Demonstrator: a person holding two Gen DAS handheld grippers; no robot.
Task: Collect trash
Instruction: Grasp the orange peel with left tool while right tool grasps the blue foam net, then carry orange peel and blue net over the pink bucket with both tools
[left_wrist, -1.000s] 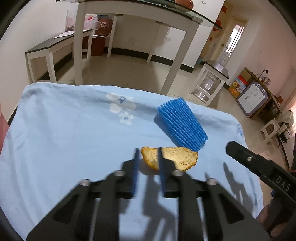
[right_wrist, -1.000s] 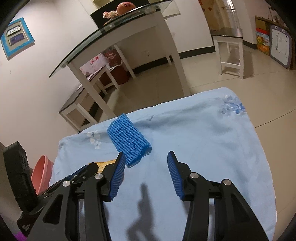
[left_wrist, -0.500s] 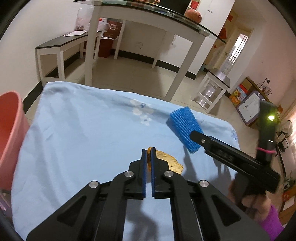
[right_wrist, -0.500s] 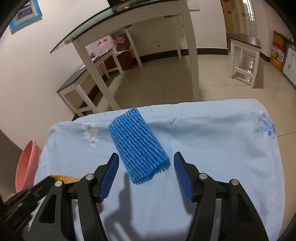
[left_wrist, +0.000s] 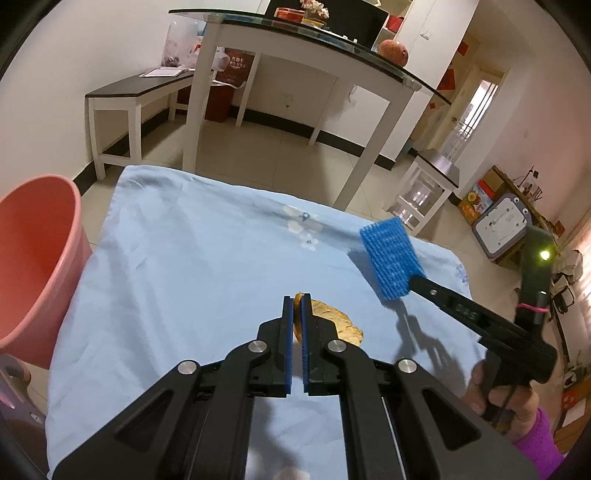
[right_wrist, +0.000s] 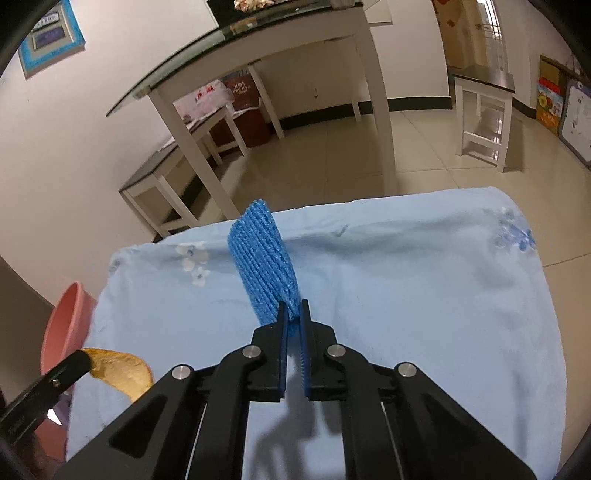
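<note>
Here the round pink plastic bucket (left_wrist: 35, 266), contents hidden, stands beside the light blue cloth-covered table (left_wrist: 184, 266); the left gripper (left_wrist: 296, 306) pinches a golden-brown fruit peel (left_wrist: 334, 319), the right gripper (right_wrist: 294, 312) clamps a blue foam net sleeve (right_wrist: 264, 258); only the left view shows the person's hand (left_wrist: 506, 402).

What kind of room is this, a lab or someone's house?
Most likely a home's dining or living area: a glass-topped dining table with a bench beside it, tiled floor, and a pink bucket beside the cloth-covered table.

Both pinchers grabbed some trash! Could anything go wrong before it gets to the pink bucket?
Maybe. The left gripper pinches the orange peel only at one edge, so it might slip out. The right gripper holds just the bottom corner of the squishy blue foam net, which could wriggle free. The pink bucket stands off the cloth's left side, so a drop lands outside it.
</note>
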